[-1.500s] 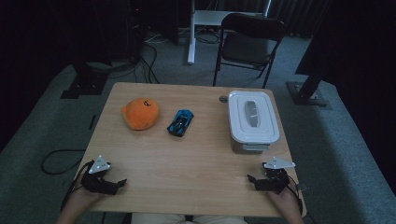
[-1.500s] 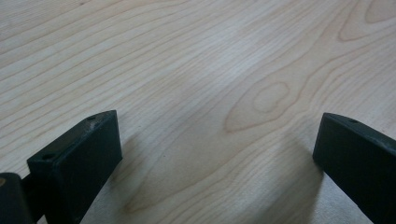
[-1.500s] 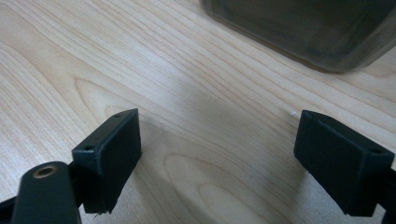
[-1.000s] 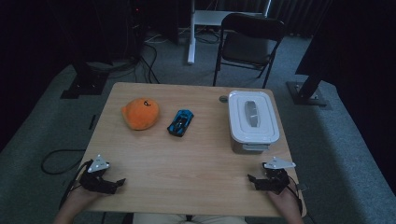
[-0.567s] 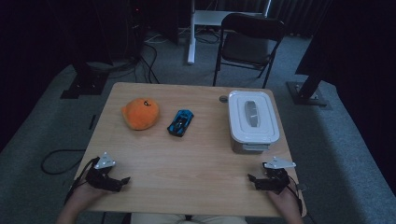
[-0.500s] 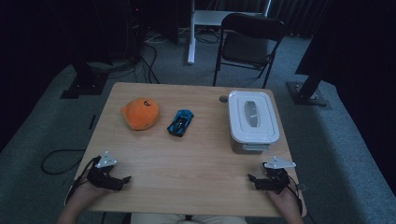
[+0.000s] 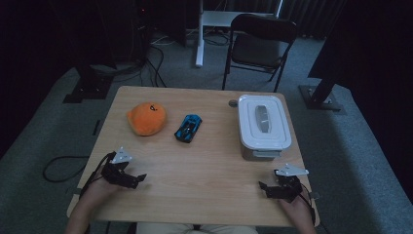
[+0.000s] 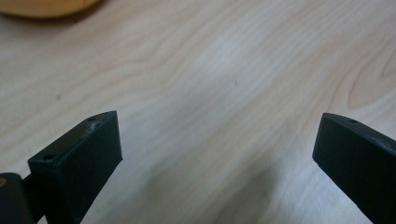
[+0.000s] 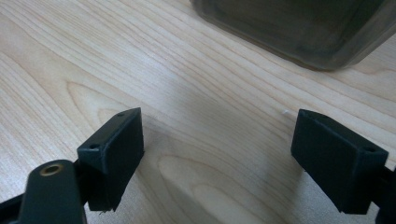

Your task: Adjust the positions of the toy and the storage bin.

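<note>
Pale wood-grain is the surface of the rectangular bench (image 7: pixel 209 161), which takes up the middle of the high view, with grey carpet around it and a black folding chair (image 7: pixel 260 41) standing beyond its far edge in the upper middle of the frame.

On the bench, right of centre, sits a white lidded plastic box (image 7: pixel 263 126), its long axis running from the near edge toward the far edge; in the right gripper view its grey translucent wall (image 9: pixel 299 28) fills the upper right corner. Left of centre lies a rounded orange plush toy (image 7: pixel 146 118), and its edge shows at the upper left of the left gripper view (image 8: pixel 42 5). Between the toy and the box, just beside the toy, lies a small blue toy car (image 7: pixel 188 128), its long axis tilted diagonally from lower left to upper right.

At the lower left of the high view a hand holds the left gripper (image 7: pixel 136 179) on the bench; its jaws stand wide apart over bare wood with nothing between them (image 8: pixel 215 149). At the lower right the right gripper (image 7: pixel 266 188) rests near the bench's front corner, below the box; its jaws are likewise spread wide and hold nothing (image 9: pixel 217 149), pointing toward the box's near wall and well apart from it.
</note>
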`<state>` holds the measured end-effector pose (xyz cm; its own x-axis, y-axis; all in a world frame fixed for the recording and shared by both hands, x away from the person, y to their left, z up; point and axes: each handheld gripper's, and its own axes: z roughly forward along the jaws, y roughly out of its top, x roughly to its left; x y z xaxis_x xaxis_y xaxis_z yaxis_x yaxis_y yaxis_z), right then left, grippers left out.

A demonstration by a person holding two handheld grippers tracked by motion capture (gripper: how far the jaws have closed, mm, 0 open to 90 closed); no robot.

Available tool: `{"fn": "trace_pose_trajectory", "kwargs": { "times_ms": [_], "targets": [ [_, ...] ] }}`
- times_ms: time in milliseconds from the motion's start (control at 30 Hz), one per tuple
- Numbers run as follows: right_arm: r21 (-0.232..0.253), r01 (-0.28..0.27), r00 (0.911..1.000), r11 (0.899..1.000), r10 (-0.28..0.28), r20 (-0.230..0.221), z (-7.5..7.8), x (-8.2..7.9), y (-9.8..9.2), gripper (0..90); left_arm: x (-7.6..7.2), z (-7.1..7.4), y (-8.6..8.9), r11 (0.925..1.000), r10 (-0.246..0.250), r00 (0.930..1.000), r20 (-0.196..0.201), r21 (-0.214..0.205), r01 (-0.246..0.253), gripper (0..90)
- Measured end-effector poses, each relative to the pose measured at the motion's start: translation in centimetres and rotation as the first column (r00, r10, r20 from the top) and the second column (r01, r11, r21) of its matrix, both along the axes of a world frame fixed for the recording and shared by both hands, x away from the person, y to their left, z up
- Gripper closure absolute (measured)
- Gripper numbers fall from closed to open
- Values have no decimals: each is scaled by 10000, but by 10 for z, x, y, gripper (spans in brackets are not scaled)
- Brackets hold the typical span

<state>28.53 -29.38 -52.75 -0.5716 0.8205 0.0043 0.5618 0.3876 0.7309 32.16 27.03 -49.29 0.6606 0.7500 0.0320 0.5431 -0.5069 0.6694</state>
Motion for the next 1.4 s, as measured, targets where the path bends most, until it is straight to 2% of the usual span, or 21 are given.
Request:
{"fn": "trace_pose_trajectory", "kwargs": {
  "times_ms": [33,133,500,600,733,833,900,1033,1167,1200,1400],
  "targets": [
    [3,2,10000,10000,-2,-1,0,0,0,166,2,1,-2,9999,69,10000,24,101,-69,18],
    [-1,10,10000,10000,-10,-1,0,0,0,166,9,4,-7,9999,109,9999,-3,26,-109,18],
    [6,56,10000,10000,-56,-4,0,0,0,166,31,12,-36,9996,-275,9996,0,101,275,18],
    [12,110,9999,9999,-110,-2,0,0,0,166,35,13,-45,9993,-352,9994,9,-109,352,18],
    [3,156,9999,9999,-156,2,0,0,-1,166,40,11,-60,9984,-561,9984,-109,19,561,18],
    [3,161,9999,9999,-161,2,0,0,0,167,44,12,-68,9977,-649,9979,-47,197,650,18],
    [1,161,9999,9999,-161,2,0,0,0,166,48,14,-72,9978,-648,9978,-149,132,650,18],
    [1,159,9999,9999,-159,5,0,0,-1,167,54,17,-82,9981,-560,9984,24,244,559,18],
    [1,157,9999,9999,-157,6,0,0,-1,166,64,18,-89,9981,-579,9983,-89,223,581,18],
    [0,155,9999,9999,-155,7,0,0,-1,166,65,18,-92,9985,-509,9987,-14,211,510,18],
    [-12,183,9998,9998,-183,10,0,0,-1,163,76,17,-108,9967,-718,9974,-70,380,720,18]
  ]
}}
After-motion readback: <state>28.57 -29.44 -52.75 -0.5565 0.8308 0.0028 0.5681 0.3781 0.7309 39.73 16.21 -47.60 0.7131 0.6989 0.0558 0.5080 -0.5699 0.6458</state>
